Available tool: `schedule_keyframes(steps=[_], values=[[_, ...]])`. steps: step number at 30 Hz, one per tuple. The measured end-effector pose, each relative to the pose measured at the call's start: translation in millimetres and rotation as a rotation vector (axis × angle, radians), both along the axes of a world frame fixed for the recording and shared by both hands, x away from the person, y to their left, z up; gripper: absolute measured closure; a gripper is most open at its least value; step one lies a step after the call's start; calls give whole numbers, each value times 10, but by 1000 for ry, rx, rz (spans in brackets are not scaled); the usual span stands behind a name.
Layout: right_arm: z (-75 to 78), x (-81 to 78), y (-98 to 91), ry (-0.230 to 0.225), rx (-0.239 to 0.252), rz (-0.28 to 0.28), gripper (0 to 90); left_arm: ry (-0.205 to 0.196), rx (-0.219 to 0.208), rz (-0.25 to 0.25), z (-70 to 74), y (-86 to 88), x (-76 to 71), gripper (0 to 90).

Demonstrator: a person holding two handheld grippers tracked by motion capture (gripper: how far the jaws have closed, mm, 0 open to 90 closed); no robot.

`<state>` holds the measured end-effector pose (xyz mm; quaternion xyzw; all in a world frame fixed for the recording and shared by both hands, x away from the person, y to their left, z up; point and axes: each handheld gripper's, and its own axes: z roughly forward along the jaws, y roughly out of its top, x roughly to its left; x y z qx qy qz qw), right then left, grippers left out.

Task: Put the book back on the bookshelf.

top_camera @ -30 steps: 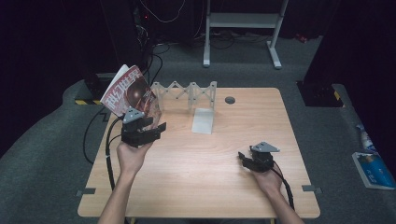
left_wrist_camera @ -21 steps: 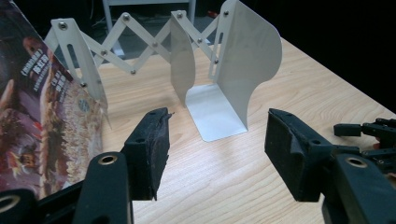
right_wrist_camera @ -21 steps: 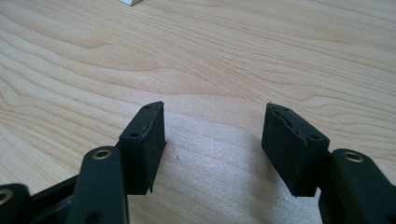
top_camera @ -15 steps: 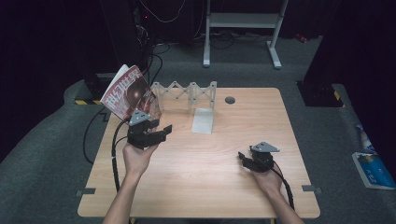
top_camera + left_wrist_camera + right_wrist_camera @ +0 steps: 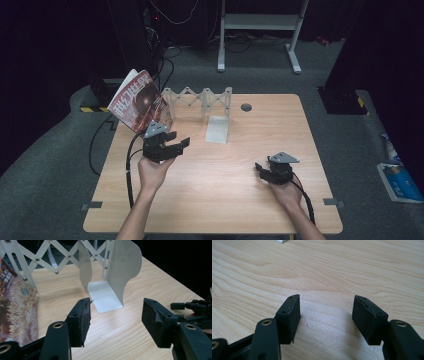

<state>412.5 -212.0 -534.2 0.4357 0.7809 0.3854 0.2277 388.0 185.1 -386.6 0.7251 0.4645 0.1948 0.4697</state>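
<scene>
Jaws of our left tool (image 5: 176, 145) stand wide apart with nothing between them, left of middle in the high view. Just above it the magazine (image 5: 140, 100) leans on the white folding rack (image 5: 200, 97). Our right tool (image 5: 263, 170), lower right on the desk (image 5: 225, 200), is open too, holding nothing.

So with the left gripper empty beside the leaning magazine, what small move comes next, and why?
Probably swing the left gripper toward the magazine: its jaws stand open with nothing between them, and the magazine leans at the rack's left end, not upright. The right gripper rests open on the table.
</scene>
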Motion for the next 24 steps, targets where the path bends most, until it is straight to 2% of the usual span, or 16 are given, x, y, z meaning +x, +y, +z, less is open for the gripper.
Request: schedule_keyframes(steps=[24], values=[[1, -4, 1, 3, 1, -2, 397, 42, -40, -33, -236, -179, 33, 407]])
